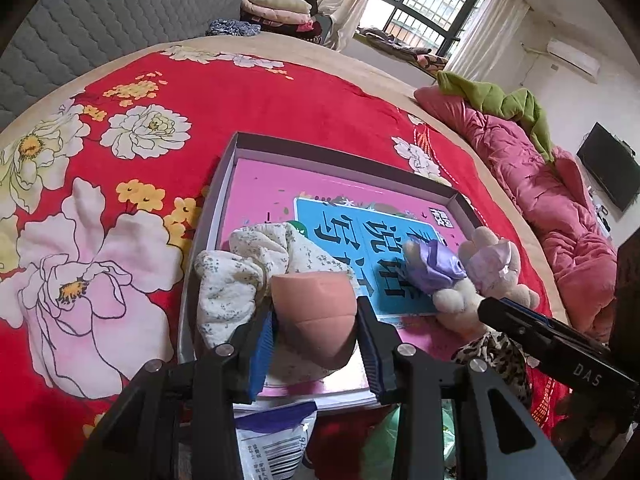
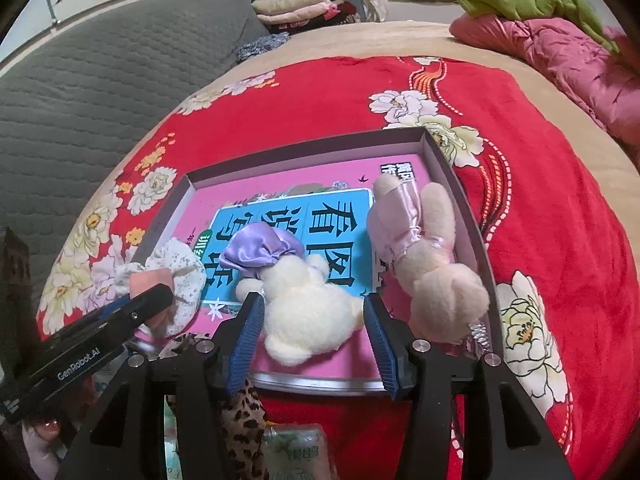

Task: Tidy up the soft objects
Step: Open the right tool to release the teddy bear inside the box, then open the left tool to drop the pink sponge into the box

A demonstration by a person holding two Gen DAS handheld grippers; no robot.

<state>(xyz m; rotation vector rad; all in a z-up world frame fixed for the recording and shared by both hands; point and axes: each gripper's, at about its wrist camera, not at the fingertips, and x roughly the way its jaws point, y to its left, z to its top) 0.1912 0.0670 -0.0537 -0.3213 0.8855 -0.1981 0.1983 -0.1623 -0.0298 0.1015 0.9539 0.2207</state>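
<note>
Sponge (image 1: 316, 312), peach-coloured, sits clamped between the left tongs (image 1: 316, 344) above the near left corner of the tray (image 1: 240, 148) on the bed (image 1: 120, 200), beside a floral scrunchie (image 1: 240, 276). Right tongs (image 2: 316, 320) stand apart around a white bear (image 2: 308, 304), pads clear of it; a pink rabbit (image 2: 432, 264) lies just beside.

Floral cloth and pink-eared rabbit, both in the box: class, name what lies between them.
The white bear in a purple cap lies between floral cloth and rabbit, on the book; the right wrist view shows it.
</note>
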